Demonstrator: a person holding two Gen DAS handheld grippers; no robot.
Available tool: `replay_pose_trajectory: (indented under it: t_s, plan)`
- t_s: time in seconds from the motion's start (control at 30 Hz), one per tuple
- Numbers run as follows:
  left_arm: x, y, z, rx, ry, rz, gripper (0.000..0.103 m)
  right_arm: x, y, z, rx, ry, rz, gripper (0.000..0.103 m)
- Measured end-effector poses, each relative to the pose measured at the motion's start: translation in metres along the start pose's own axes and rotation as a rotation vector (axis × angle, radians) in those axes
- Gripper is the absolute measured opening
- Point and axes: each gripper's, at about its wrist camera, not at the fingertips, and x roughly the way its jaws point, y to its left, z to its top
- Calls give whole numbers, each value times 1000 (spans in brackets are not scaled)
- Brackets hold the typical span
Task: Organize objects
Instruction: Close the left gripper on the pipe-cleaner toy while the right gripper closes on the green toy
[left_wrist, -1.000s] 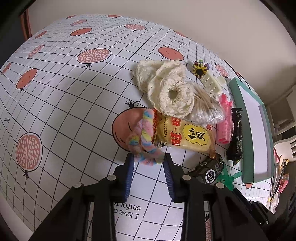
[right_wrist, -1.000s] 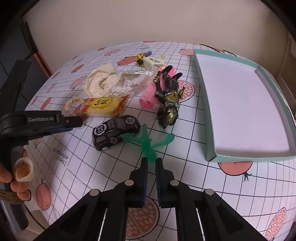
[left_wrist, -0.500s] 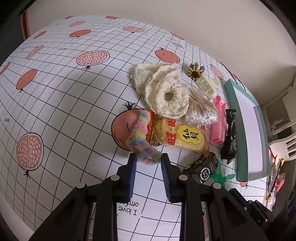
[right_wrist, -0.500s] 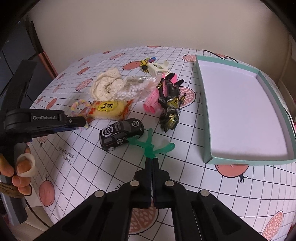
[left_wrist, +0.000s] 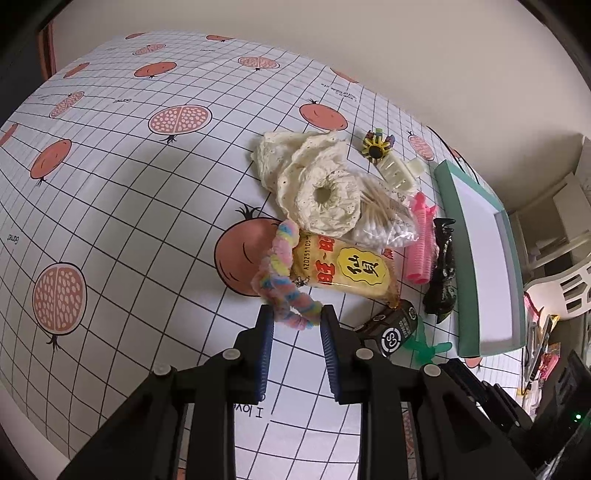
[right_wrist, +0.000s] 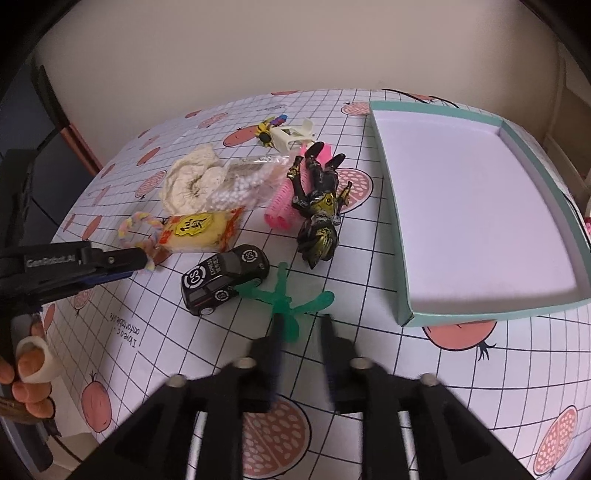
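My right gripper (right_wrist: 301, 325) stands parted over the near end of the green plastic dragonfly toy (right_wrist: 286, 301), not yet gripping. My left gripper (left_wrist: 297, 321) brackets the pastel fuzzy chenille loop (left_wrist: 282, 280), jaws wide, no clamp evident. Advice: close squarely on the loop's near arc, clear of the yellow snack packet (left_wrist: 343, 271). Beyond lies the empty teal-rimmed tray (right_wrist: 391, 206), the likely destination

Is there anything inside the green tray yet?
No, the green tray shows only its bare white floor, while the toy car and the other things lie outside on the tablecloth.
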Motion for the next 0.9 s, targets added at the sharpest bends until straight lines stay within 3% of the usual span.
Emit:
replay_pose_trajectory:
  t_s: [0.1,0.37,0.8,0.9]
  plan:
    - [3,-2,4,-12,7,-13,27,1,2,1,-9,-7,-7,37]
    - [17,-5,16,-43,19,-25,27,13,2,4,9,2,-22,59]
    - [23,-7,15,-65,43,-34,27,24,18,5,-73,-11,-99,59]
    - [25,-8,15,-67,48,-30,27,22,18,5,-81,-11,-90,48]
